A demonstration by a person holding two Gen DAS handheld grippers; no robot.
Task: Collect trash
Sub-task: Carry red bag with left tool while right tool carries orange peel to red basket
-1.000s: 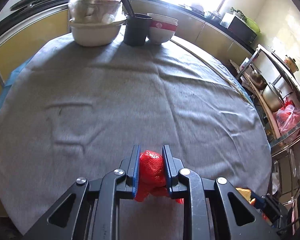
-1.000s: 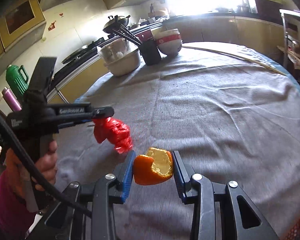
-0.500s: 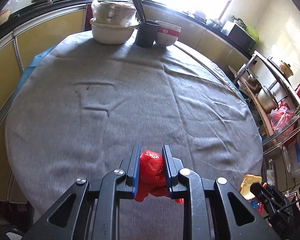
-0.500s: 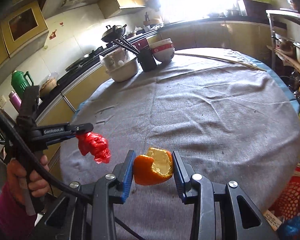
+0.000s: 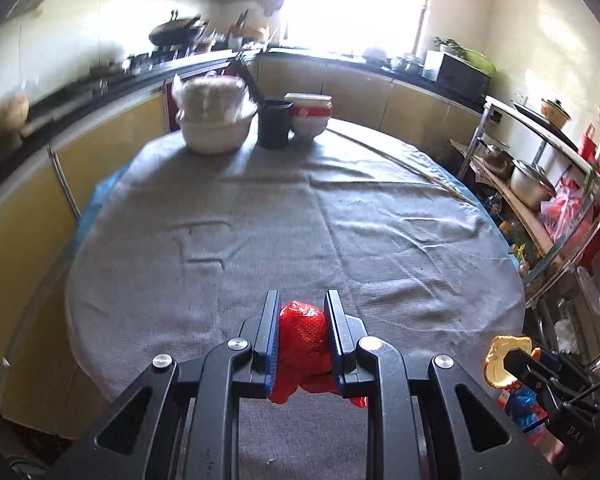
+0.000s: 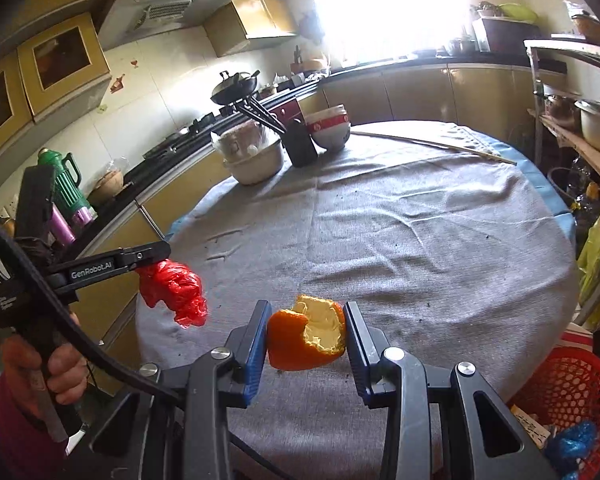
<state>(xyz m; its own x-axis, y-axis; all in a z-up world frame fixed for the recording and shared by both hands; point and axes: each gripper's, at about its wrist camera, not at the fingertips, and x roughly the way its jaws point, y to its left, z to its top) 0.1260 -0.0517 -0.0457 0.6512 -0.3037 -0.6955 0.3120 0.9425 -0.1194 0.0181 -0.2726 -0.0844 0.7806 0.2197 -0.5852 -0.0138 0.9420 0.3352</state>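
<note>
Red crumpled plastic wrapper (image 5: 302,334): pinched between the blue-padded fingers of the left claw (image 5: 302,312), held in the air over the near edge of the surface; a loose tail of it hangs below the fingers.
Left claw from the right wrist view (image 6: 156,256): black fingers pressed onto the red wrapper (image 6: 172,290), handle gripped by the person's left hand (image 6: 44,364) at the lower left.
Orange citrus peel with pale pith (image 6: 308,338): pinched between the fingers of the right claw (image 6: 306,320), off the cloth, above the near rim of the surface.
Right claw from the left wrist view (image 5: 500,362): low at the right edge, closed on the peel (image 5: 496,364).
Red plastic mesh basket (image 6: 568,392): on the floor just beside the surface's near right side, with scraps inside, among them something blue.
Round surface under a grey wrinkled cloth (image 5: 284,232): bare across the middle, a blue underlayer showing at its rim.
Far edge of the surface: a cream basin holding bagged items (image 5: 214,126), a black cup with dark utensils (image 5: 274,124) and stacked white bowls with a red band (image 5: 310,116), set close together in a row.
Thin pale stick (image 6: 432,146): lying on the cloth at the far right.
</note>
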